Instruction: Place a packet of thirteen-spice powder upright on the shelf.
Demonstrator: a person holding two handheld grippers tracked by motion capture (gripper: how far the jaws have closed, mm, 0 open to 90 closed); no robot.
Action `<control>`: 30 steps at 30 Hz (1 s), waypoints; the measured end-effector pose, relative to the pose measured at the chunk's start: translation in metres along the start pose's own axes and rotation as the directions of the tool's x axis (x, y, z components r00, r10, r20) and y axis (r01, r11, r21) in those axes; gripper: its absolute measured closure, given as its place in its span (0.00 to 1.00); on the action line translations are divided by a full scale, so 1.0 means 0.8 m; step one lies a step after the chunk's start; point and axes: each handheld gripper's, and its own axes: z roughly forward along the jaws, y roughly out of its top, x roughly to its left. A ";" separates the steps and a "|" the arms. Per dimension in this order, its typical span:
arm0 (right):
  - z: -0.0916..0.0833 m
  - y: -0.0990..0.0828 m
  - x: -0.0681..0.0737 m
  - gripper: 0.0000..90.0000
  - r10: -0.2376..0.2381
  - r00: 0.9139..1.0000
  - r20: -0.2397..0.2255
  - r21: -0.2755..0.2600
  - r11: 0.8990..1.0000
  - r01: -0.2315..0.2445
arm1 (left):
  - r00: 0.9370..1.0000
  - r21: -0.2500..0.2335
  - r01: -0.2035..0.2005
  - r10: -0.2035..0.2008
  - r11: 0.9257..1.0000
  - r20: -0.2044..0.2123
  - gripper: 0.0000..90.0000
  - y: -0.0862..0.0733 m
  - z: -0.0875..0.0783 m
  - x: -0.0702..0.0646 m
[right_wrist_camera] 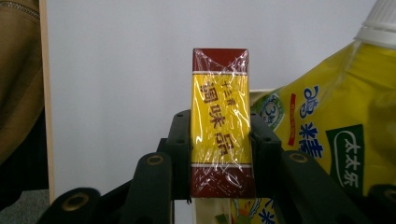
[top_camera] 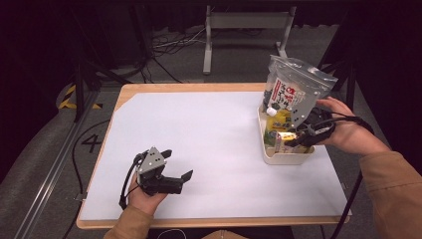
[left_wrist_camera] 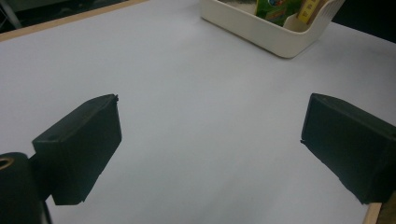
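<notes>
Right gripper clamps the yellow-and-maroon film-wrapped carton at the near end of the cream plastic bin; left gripper gapes empty, well left of the bin.

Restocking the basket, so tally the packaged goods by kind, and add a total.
Wrapped yellow-and-red box, clamped in the right gripper: 1
Yellow spouted pouch, in the white basket: 1
Clear zip bag with printed label, standing in the basket: 1
Total: 3 (more may be hidden in the basket)
</notes>
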 end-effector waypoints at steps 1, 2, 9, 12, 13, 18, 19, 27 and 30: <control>0.002 0.001 0.000 0.76 -0.004 1.000 -0.001 0.006 1.000 0.004 | 1.000 -0.001 0.000 0.000 1.000 0.000 0.06 0.000 0.000 0.000; 0.003 0.001 0.000 0.76 -0.002 1.000 0.000 0.010 1.000 0.002 | 1.000 -0.001 0.000 0.000 1.000 0.000 0.06 0.000 0.000 0.000; 0.012 0.001 0.001 0.75 -0.004 1.000 0.011 0.033 0.999 0.004 | 1.000 -0.003 0.004 -0.004 1.000 0.002 0.06 0.000 0.000 0.000; 0.017 -0.001 0.002 0.75 0.000 1.000 0.020 0.039 0.999 -0.001 | 1.000 0.003 0.002 -0.002 1.000 0.004 0.06 0.000 0.000 0.000; 0.017 -0.001 0.002 0.75 0.000 1.000 0.020 0.039 0.999 -0.001 | 1.000 0.003 0.002 -0.002 1.000 0.004 0.06 0.000 0.000 0.000; 0.026 -0.007 0.001 0.75 0.012 1.000 0.016 0.033 0.999 -0.012 | 1.000 0.007 0.001 -0.001 1.000 0.006 0.06 0.000 0.001 0.000; 0.028 -0.008 0.001 0.75 0.013 1.000 0.021 0.031 0.999 -0.014 | 1.000 0.007 0.001 -0.001 1.000 0.006 0.06 0.000 0.001 0.000; 0.035 -0.014 0.002 0.75 0.037 0.999 0.027 0.017 0.999 -0.038 | 1.000 0.011 0.001 -0.001 1.000 0.007 0.06 -0.001 0.003 0.000; 0.037 -0.016 0.002 0.75 0.027 0.999 0.032 0.013 1.000 -0.027 | 1.000 0.012 0.004 -0.004 1.000 0.008 0.06 -0.001 0.003 0.001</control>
